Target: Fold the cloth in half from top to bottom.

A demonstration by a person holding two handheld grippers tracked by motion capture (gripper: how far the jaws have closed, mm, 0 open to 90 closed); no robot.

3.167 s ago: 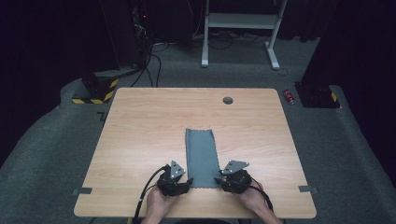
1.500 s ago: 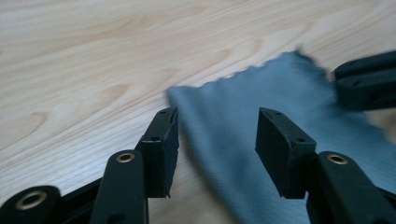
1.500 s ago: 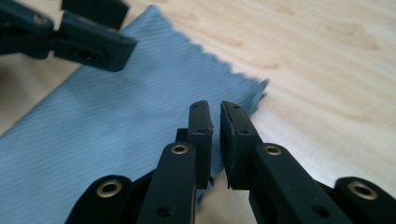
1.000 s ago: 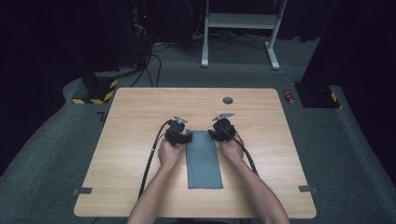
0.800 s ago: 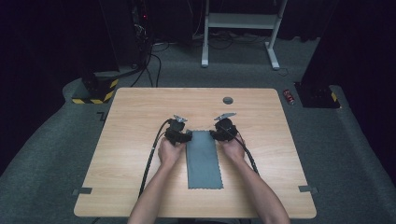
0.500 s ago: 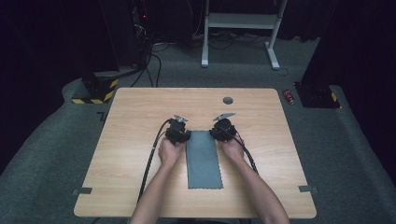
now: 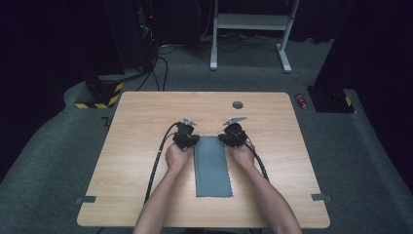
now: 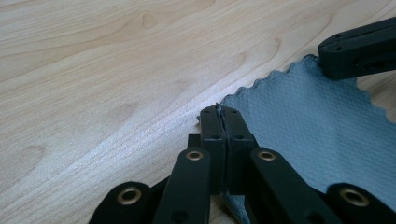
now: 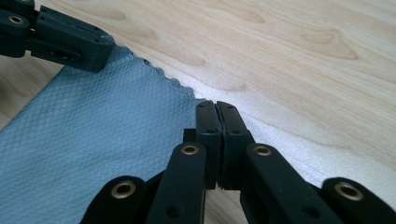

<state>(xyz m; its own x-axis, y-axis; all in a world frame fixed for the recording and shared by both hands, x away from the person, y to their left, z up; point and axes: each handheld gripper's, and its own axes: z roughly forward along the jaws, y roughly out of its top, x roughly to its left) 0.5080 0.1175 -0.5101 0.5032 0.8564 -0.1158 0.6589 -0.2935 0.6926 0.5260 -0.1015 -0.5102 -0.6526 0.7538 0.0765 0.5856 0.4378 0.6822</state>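
— So, where is the cloth [image 7: 213, 165] lying?

— Flat on the counter [image 7: 136, 126], a long grey-blue strip running from near the person's edge toward the middle, roughly centred between the two forearms.

— And the left gripper [image 7: 189, 141]?

— At the far left corner of the cloth. In the left gripper view its jaws have just been closing and now stand pressed together, with the scalloped corner of the cloth [image 8: 299, 121] pinched between the tips [image 8: 219, 112].

— The right gripper [image 7: 230, 138]?

— Same story at the far right corner. Its jaws have also just been closing; in the right gripper view [image 9: 216, 106] they meet tight on the cloth's corner, with the weave [image 9: 93, 140] spreading off to the left of them.

— Can each gripper see the other?

— Yes. The right one's black jaw pokes in at the upper right of the left gripper view, resting on the cloth's edge, and the left one's jaw shows at the upper left of the right gripper view.

— Anything else on the counter?

— A small dark round spot [image 7: 237, 104] near the far edge, well apart from the cloth. Cables [image 7: 157, 165] trail back from the grippers along the forearms.
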